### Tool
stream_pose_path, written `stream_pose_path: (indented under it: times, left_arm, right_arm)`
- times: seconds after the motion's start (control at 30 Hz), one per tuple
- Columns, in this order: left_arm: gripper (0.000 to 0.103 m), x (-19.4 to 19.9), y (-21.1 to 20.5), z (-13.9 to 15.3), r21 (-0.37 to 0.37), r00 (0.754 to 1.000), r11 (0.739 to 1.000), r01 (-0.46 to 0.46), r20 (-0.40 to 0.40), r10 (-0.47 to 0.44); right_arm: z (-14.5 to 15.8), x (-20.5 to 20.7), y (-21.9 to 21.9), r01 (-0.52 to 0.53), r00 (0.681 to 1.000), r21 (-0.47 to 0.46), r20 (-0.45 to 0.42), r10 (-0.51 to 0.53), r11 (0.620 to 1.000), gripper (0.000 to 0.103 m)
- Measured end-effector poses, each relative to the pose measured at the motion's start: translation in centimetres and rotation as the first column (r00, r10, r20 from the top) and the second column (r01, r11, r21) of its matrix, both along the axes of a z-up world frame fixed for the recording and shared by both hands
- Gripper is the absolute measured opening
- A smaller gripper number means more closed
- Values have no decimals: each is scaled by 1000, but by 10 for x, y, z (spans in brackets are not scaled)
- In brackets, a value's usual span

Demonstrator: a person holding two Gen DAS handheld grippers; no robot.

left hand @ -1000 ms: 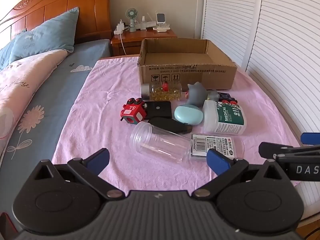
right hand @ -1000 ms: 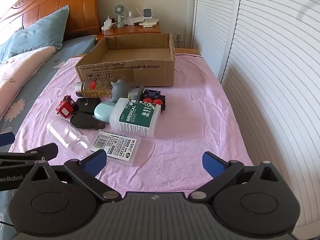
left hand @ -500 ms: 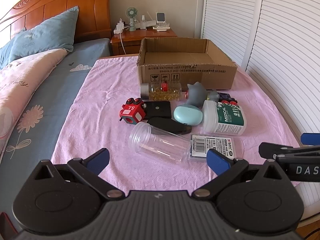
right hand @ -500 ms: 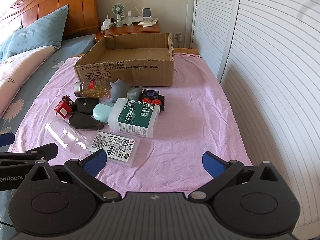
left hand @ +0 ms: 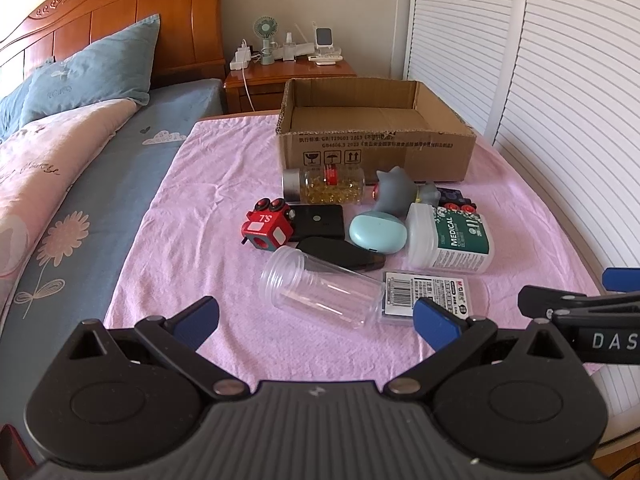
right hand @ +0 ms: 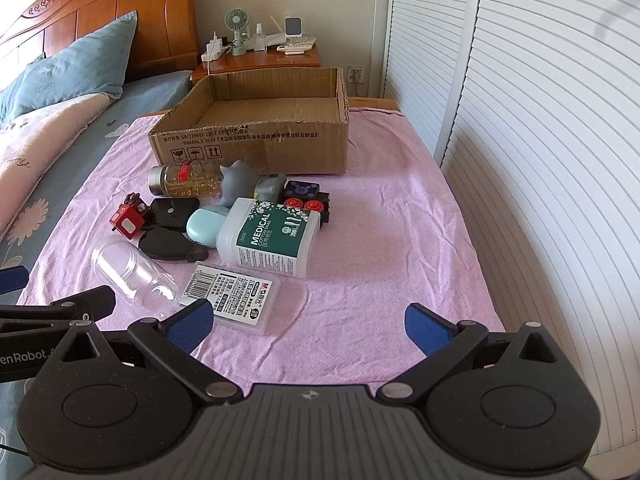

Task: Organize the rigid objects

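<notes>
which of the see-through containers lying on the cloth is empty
The clear plastic jar without a lid; the silver-capped bottle holds yellow capsules.

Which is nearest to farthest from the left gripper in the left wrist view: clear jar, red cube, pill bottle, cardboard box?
From the left gripper:
1. clear jar, lying just ahead of the open jaws.
2. red cube, further on, slightly left.
3. pill bottle, on its side before the box.
4. cardboard box, farthest, at the cloth's far end.
</notes>
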State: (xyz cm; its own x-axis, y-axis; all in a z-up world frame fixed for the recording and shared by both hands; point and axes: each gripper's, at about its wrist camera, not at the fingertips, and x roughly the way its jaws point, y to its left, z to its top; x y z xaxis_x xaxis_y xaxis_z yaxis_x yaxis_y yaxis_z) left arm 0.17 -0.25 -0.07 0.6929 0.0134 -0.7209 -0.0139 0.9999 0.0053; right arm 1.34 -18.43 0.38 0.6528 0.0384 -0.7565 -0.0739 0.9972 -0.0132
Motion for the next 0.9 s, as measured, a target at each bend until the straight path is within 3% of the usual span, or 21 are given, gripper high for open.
stream_pose_path:
  times: [0.9]
  left_arm:
    - [102, 1, 2, 0, -3, 1000, 1000, 1, 4, -1]
  right_arm:
    - [0, 2, 1, -1, 1000, -3, 0, 1, 1000, 103]
